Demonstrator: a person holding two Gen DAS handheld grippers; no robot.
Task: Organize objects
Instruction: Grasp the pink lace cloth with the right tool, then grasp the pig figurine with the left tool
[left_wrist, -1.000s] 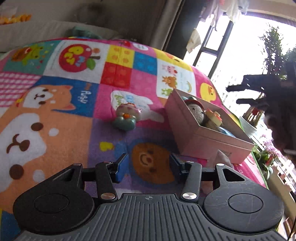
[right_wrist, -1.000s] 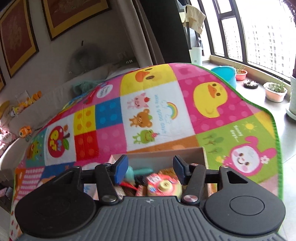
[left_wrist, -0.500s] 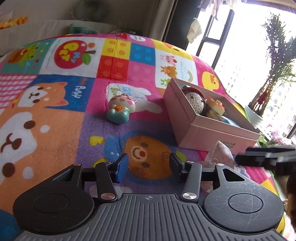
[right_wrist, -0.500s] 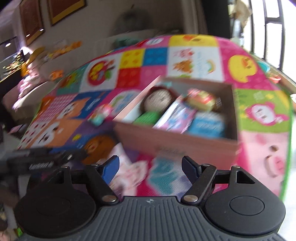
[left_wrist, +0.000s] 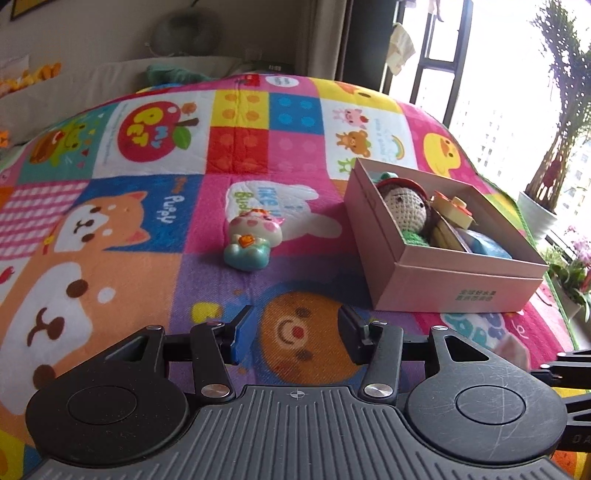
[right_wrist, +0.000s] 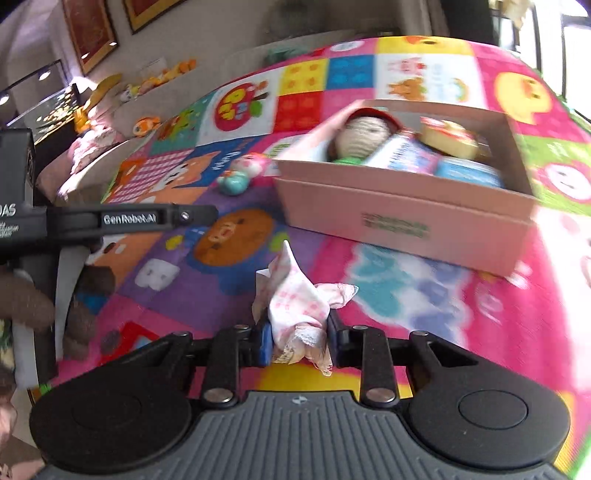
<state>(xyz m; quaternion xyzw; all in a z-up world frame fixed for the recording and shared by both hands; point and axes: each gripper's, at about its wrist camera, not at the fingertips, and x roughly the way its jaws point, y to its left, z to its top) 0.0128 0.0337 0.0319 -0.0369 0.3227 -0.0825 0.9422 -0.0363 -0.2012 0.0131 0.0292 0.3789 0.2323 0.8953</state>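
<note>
A colourful play mat (left_wrist: 155, 280) covers the surface. The right gripper (right_wrist: 297, 341) has just been closing; a pink wrapped packet (right_wrist: 297, 306) is clamped between its pads. The left gripper (left_wrist: 293, 332) is held half open, empty. The pink box (right_wrist: 406, 218) is seen at one o'clock, a pastel toy (left_wrist: 251, 240) at eleven.

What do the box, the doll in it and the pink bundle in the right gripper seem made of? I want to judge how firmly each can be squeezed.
Box: looks like matte pink cardboard, with thin folded walls and sharp edges.
Doll: crocheted yarn, with stitch rows showing on the head.
Pink bundle: crumpled thin cloth or printed paper; the blur leaves it open. It bunches between the pads of the right gripper.
</note>
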